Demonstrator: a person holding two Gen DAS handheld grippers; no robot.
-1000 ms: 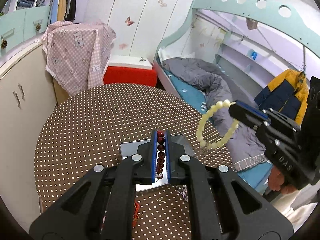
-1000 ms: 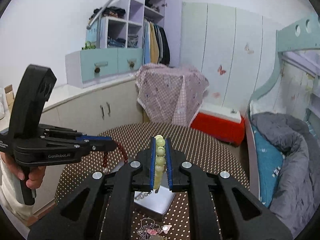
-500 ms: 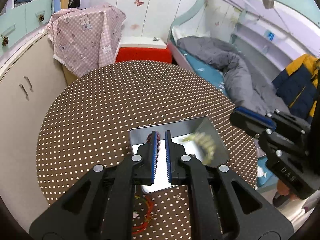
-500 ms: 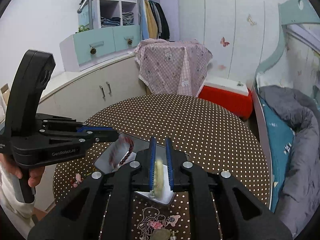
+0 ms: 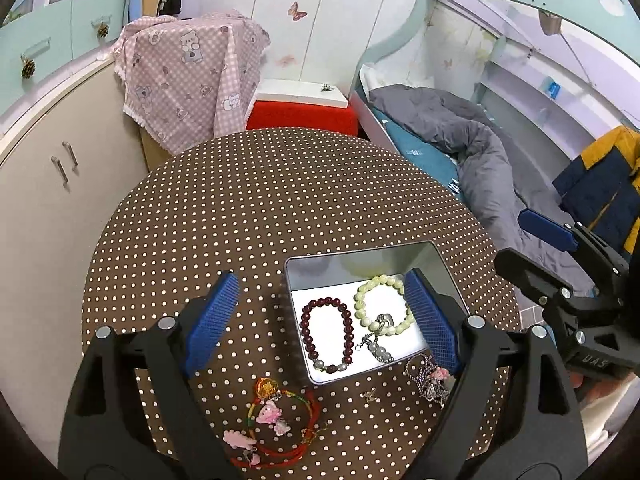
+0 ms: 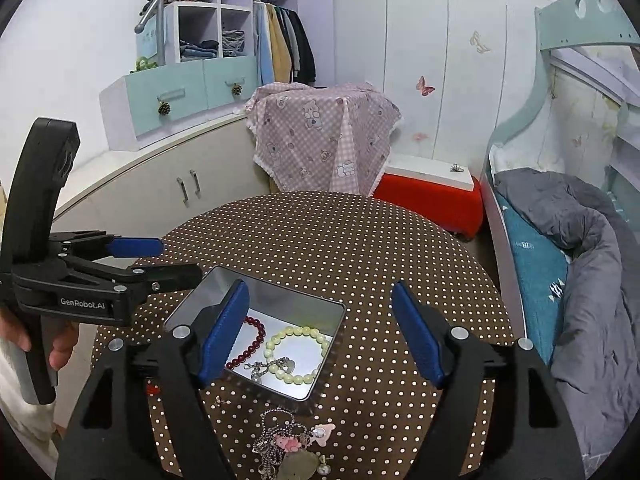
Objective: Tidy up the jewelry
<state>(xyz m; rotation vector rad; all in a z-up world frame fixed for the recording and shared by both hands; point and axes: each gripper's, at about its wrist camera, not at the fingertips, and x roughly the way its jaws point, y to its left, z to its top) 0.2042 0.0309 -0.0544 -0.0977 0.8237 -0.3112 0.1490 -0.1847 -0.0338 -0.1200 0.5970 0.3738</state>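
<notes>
A shiny metal tin (image 5: 362,258) (image 6: 276,286) sits on the round brown polka-dot table (image 5: 260,200). Inside it lie a dark red bead bracelet (image 5: 327,332) (image 6: 250,344), a pale green bead bracelet (image 5: 382,306) (image 6: 298,354) and a small silver piece (image 5: 378,342). My left gripper (image 5: 320,320) is open and empty above the tin's near left. My right gripper (image 6: 322,328) is open and empty above the tin. A red cord bracelet with pink charms (image 5: 276,420) and a silver chain with charms (image 5: 430,376) (image 6: 288,444) lie on the table near the tin.
A small gold earring (image 5: 370,394) (image 6: 222,401) lies in front of the tin. Beyond the table stand a pink checked cloth over furniture (image 5: 188,76), a red box (image 5: 302,114), cream cabinets (image 5: 48,184) and a bed with a grey duvet (image 5: 472,152).
Both grippers have opened and let go: the dark red and pale green bracelets dropped into the tin. Both grippers now hover lower over the table, empty.
</notes>
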